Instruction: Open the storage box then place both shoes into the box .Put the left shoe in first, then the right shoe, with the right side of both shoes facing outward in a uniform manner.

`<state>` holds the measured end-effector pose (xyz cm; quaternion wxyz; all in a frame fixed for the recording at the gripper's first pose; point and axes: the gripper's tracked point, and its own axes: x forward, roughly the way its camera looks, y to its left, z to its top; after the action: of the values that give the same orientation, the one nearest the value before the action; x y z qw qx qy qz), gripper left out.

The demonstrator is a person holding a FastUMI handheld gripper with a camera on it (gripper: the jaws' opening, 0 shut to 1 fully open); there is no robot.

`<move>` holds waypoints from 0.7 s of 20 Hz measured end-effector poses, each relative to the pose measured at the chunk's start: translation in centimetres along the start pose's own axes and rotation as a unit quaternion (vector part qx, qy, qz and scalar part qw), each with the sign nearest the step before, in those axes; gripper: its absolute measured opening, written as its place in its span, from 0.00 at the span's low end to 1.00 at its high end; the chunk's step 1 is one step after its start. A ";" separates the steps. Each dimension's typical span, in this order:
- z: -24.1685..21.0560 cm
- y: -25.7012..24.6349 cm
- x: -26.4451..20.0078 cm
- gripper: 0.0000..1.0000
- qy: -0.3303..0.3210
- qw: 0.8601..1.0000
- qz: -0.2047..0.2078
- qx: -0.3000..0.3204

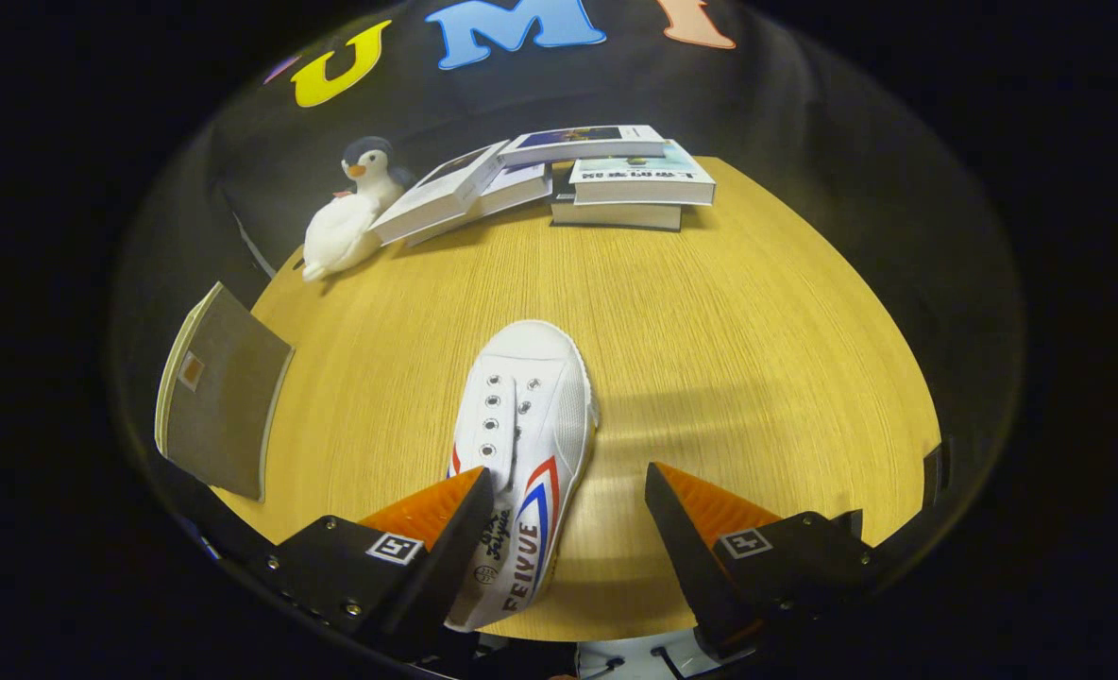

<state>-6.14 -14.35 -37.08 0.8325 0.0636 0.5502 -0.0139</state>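
We see the gripper (568,491) spread wide over the white shoe (526,434), which fills its left half; bare table (757,321) lies open ahead and right. Books (578,175) and a plush penguin (347,212) block the far edge, the storage box (224,392) the left.

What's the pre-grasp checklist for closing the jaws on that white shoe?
1. Gripper open: ok, jaws stand wide apart.
2. White canvas shoe with red and blue stripes between the jaws: ok, but off-centre, close against the left orange finger, with a gap to the right one.
3. Shoe lying flat on the round wooden table, toe pointing away: ok.
4. Left or right shoe: cannot tell.
5. Storage box open: cannot tell; a grey flat panel stands at the table's edge.
6. Plush penguin and stacked books away from the shoe: ok.
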 end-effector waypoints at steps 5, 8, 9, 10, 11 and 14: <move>-1.0 0.3 1.4 0.98 0.024 1.000 0.004 0.009; -0.9 1.3 1.5 0.75 0.031 0.999 0.021 0.015; -0.8 1.7 1.7 0.67 0.029 0.999 0.029 0.018; -0.9 1.8 1.5 0.59 0.029 0.999 0.024 0.017; -1.0 1.7 1.7 0.50 0.029 0.999 0.022 0.016; -0.4 1.1 0.7 0.50 0.029 0.999 0.011 0.035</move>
<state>-6.14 -13.14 -37.75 0.8134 0.0986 0.5729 -0.0222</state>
